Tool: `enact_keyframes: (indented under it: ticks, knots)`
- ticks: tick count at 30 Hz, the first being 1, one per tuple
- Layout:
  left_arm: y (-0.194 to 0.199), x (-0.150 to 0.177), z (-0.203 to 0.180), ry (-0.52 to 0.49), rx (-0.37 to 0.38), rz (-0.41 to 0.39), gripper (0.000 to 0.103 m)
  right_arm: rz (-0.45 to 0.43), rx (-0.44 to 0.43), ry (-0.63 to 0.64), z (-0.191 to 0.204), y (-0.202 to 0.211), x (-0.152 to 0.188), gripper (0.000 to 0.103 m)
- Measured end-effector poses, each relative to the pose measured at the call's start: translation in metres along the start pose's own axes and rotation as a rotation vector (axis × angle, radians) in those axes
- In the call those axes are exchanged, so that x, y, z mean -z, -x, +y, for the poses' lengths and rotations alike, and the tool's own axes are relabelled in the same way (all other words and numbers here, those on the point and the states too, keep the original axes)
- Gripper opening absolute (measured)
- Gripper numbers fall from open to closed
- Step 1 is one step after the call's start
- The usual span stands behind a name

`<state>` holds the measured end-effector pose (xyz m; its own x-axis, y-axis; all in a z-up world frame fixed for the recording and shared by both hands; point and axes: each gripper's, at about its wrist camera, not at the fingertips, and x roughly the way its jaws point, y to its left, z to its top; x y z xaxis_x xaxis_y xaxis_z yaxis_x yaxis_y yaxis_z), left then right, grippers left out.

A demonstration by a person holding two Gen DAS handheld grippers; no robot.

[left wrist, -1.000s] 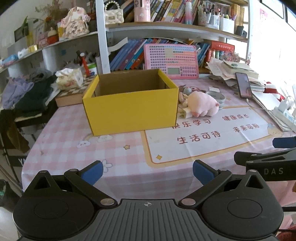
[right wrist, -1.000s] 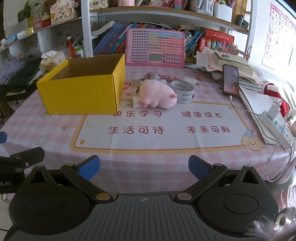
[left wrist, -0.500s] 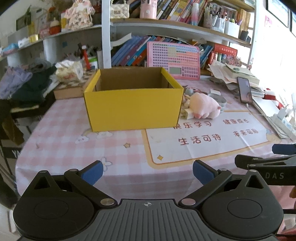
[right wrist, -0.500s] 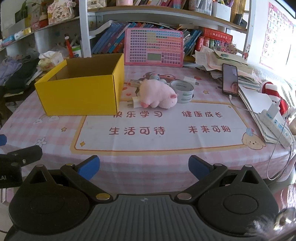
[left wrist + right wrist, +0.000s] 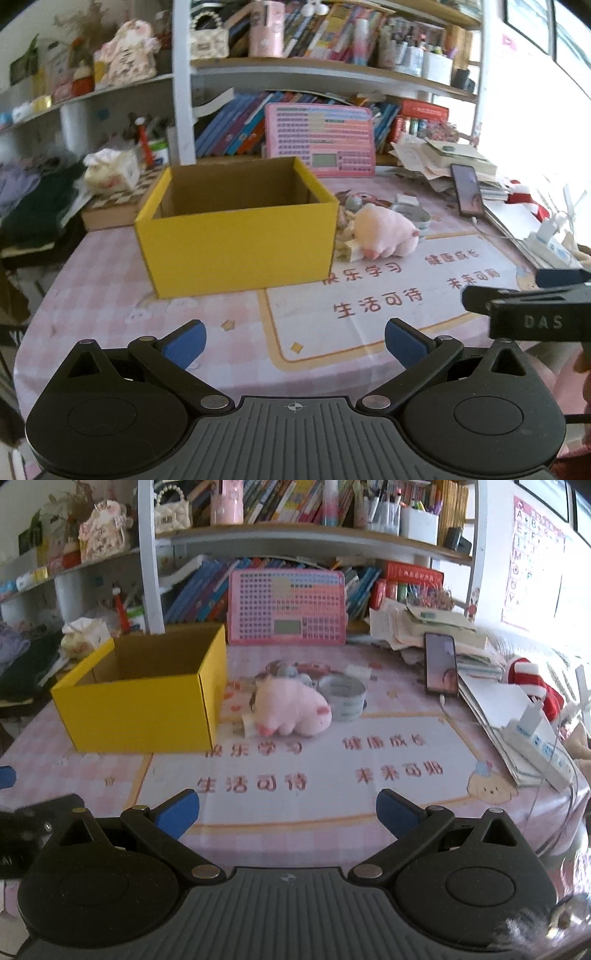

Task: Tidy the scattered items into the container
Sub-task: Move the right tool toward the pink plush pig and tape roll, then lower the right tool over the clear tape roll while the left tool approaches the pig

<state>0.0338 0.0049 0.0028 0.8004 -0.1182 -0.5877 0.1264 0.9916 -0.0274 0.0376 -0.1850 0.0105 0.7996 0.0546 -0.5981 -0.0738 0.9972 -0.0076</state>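
Both my left gripper [image 5: 293, 341] and right gripper [image 5: 287, 810] gape wide, holding nothing. The pink plush pig [image 5: 290, 710] lies just beside the yellow box [image 5: 144, 705].

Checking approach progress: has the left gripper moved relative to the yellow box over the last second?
Yes. The left gripper has advanced toward the yellow box, which fills more of the left wrist view than before. Its jaws are open and empty.

Table [image 5: 92, 775]: covered in pink checked cloth
Shelving [image 5: 295, 535]: white, behind the table — crammed with books, pots, trinkets
Wall [image 5: 532, 554]: alphabet poster at right
Light: strong daylight from the right — washes out that edge
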Motion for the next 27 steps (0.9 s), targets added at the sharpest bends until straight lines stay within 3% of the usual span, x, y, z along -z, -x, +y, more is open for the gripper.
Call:
enact_keyframes:
  ticks: [27]
  knots:
    - [-0.082, -0.048, -0.041, -0.049, 0.063, 0.037, 0.102, 0.067, -0.019, 0.023, -0.044, -0.088, -0.055, 0.103]
